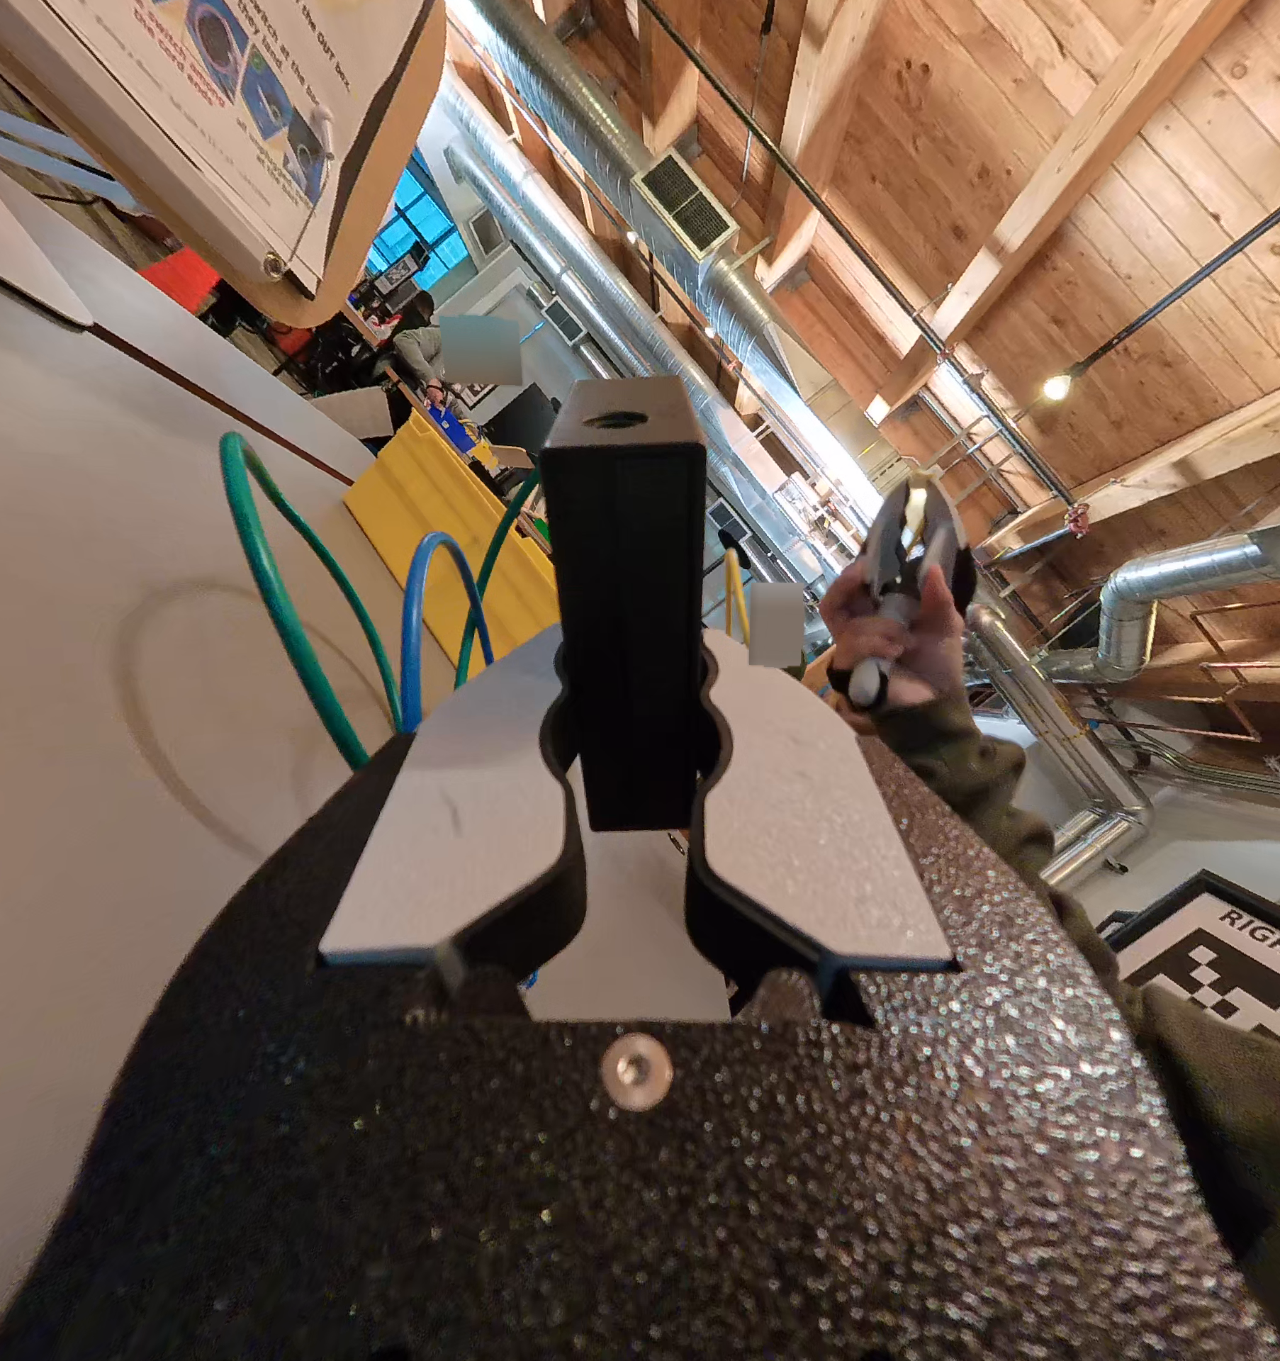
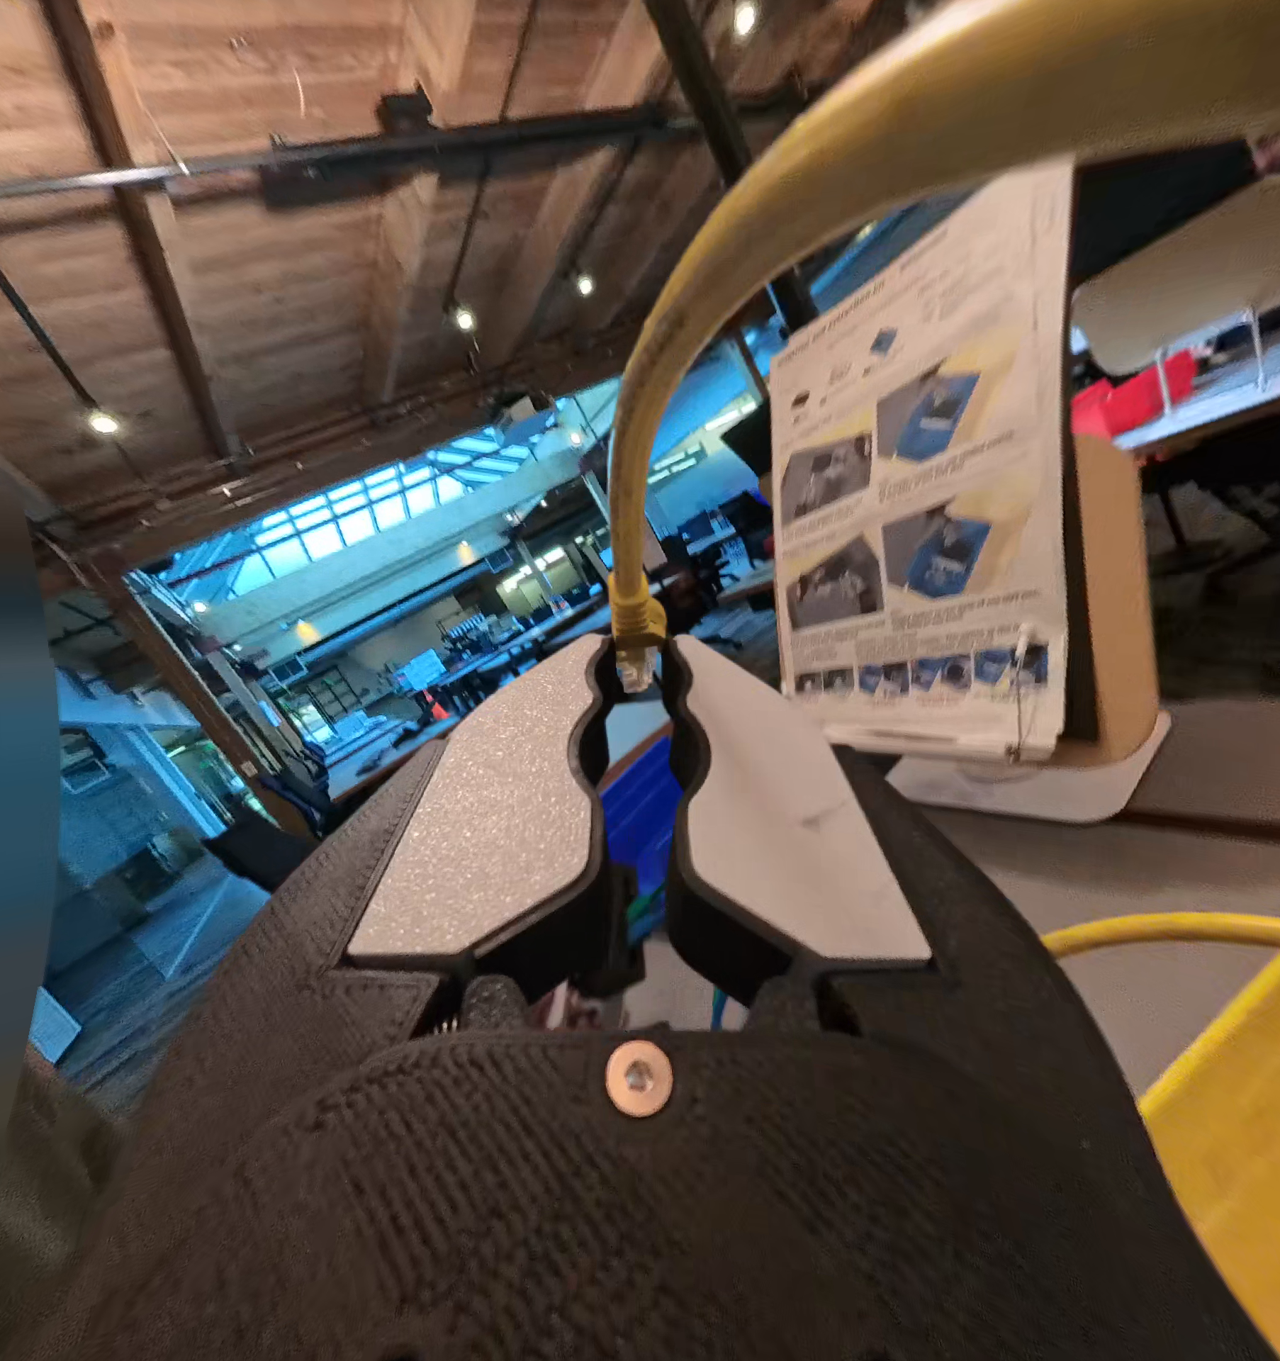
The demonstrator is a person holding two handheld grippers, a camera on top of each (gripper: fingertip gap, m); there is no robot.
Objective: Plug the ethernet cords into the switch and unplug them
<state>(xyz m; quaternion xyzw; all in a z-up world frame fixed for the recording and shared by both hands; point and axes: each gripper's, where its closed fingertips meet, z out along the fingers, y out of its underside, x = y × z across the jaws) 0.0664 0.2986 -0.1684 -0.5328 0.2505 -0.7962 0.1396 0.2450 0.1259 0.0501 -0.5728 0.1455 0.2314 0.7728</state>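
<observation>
Two cords, green [image 1: 283, 589] and blue [image 1: 431, 582], loop beside the black switch [image 1: 626, 626], which the left tongs [image 1: 633, 736] clamp upright above the surface [image 1: 107, 515]; keep it steady. Right tongs [image 2: 637, 674] pinch the yellow cord's plug [image 2: 635, 648] at their tips, with open air around; align squarely before inserting.

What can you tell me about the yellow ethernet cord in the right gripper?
The yellow ethernet cord is a glossy round cable ending in a yellow boot and a clear plastic plug. The right gripper is shut on the plug at its fingertips, held in the air and unplugged. From there the cable rises, arches overhead to the right, and another stretch runs low at the right edge above a yellow bin.
</observation>
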